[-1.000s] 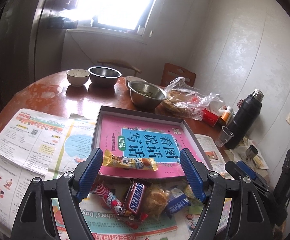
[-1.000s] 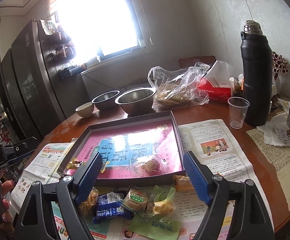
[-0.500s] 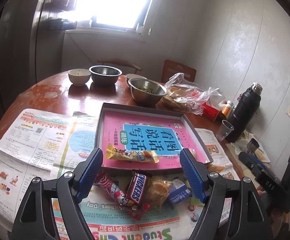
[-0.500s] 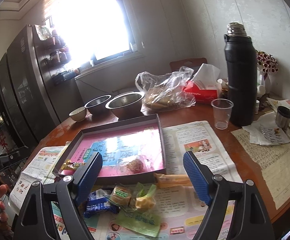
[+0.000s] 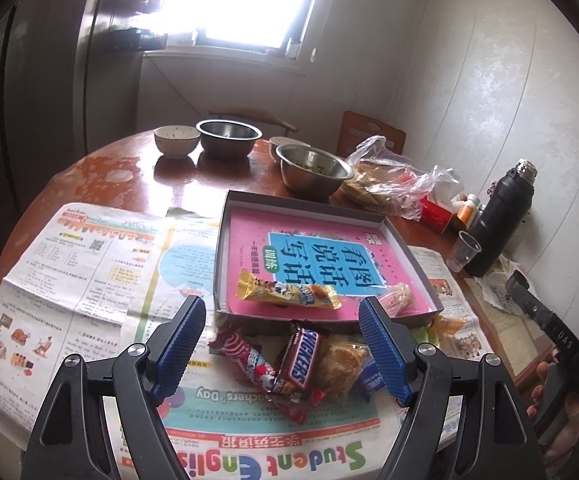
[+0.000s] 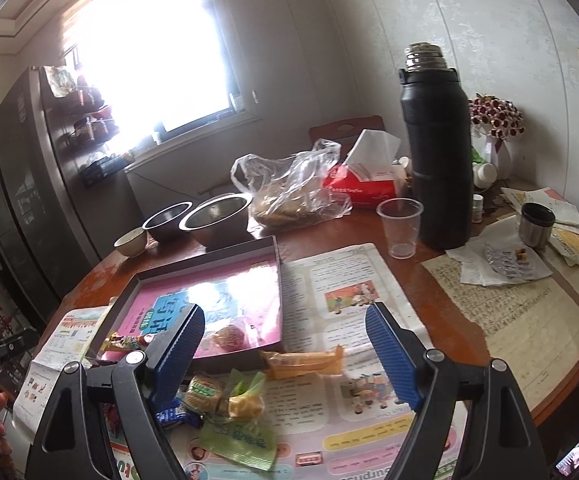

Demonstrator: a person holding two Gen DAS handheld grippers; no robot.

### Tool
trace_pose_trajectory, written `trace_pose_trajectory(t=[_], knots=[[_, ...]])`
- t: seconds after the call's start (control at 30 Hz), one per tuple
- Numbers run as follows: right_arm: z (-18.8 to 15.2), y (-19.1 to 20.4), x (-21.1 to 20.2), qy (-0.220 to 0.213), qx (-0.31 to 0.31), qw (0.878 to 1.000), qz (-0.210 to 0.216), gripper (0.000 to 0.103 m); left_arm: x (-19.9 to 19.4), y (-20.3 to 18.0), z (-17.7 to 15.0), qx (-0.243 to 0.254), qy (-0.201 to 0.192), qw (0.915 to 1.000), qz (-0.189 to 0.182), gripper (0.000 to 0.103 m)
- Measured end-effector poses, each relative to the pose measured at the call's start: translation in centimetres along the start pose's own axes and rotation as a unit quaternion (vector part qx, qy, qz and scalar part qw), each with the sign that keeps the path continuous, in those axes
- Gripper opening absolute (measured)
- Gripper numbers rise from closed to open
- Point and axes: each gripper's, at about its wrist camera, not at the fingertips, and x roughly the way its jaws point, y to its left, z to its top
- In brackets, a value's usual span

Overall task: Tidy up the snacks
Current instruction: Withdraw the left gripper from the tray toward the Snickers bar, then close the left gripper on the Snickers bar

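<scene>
I see a round wooden table (image 5: 101,176) under a bright window, with newspaper (image 5: 89,264) spread over its near side. On the paper sits a shallow dark tray (image 5: 317,204) lined with a pink and blue book cover. A tall black flask (image 6: 435,152) stands at the far right, a clear plastic cup (image 6: 399,226) just beside it. Behind the tray I make out two steel bowls (image 5: 313,168), a small china bowl (image 5: 176,142) and a plastic bag (image 6: 293,188) of food next to a red tissue box (image 6: 363,184).

Inside the tray, near its front wall, lie a yellow wafer bar (image 5: 287,294) and a round cookie (image 6: 227,336) in clear wrap. Just outside that wall, on the newspaper, the other snacks lie in a loose heap: a chocolate bar (image 5: 299,358), a red sweet wrapper (image 5: 249,358), a wrapped cake (image 5: 339,364), a blue packet (image 6: 175,414), a green packet (image 6: 237,438) and an orange bar (image 6: 301,360) off to the right.

My left tongs (image 5: 281,340) hang above the heap, jaws released and wide apart, gripping nothing. My right tongs (image 6: 285,354) are likewise released and empty, with the orange bar lying below their gap.
</scene>
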Motion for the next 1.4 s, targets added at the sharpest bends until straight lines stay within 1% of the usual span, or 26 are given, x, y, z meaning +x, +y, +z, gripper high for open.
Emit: trace_pose_trajectory(t=[0.17, 0.33, 0.6, 0.73, 1.1, 1.17, 1.23, 1.27, 1.33, 1.4], knots=[[0.0, -0.5, -0.1, 0.006, 0.006, 1.0, -0.004, 0.082, 0.1, 0.4, -0.3, 0.001, 0.006, 1.0, 0.003, 0.08], [-0.5, 0.0, 0.1, 0.017, -0.003, 1.0, -0.002, 0.082, 0.7, 0.7, -0.7, 0.0, 0.019, 0.9998, 0.003, 0.08], [-1.5, 0.6, 0.5, 0.04, -0.011, 0.999, 0.002, 0.082, 2.4, 0.3, -1.7, 0.014, 0.055, 0.9983, -0.009, 0.08], [-2.2, 0.8, 1.0, 0.056, -0.018, 0.998, 0.002, 0.082, 3.1, -0.3, -2.2, 0.029, 0.065, 0.9974, -0.012, 0.08], [-5.2, 1.7, 4.2, 0.114, -0.03, 0.993, 0.006, 0.082, 4.7, -0.7, -2.9, 0.039, 0.08, 0.996, -0.009, 0.08], [-5.6, 1.9, 4.8, 0.122, -0.031, 0.992, 0.009, 0.079, 4.9, -0.8, -3.1, 0.042, 0.082, 0.9957, -0.01, 0.08], [-6.0, 2.1, 5.3, 0.128, -0.035, 0.991, 0.007, 0.072, 5.2, -0.9, -3.2, 0.045, 0.085, 0.9952, -0.014, 0.08], [-6.2, 2.1, 5.5, 0.13, -0.036, 0.991, 0.008, 0.071, 5.3, -0.9, -3.2, 0.047, 0.087, 0.995, -0.014, 0.081], [-6.4, 2.1, 6.0, 0.136, -0.035, 0.99, 0.01, 0.065, 5.6, -1.0, -3.4, 0.05, 0.09, 0.9946, -0.015, 0.081], [-6.6, 2.2, 6.4, 0.142, -0.035, 0.989, 0.013, 0.062, 5.8, -1.1, -3.5, 0.052, 0.092, 0.9943, -0.016, 0.08]])
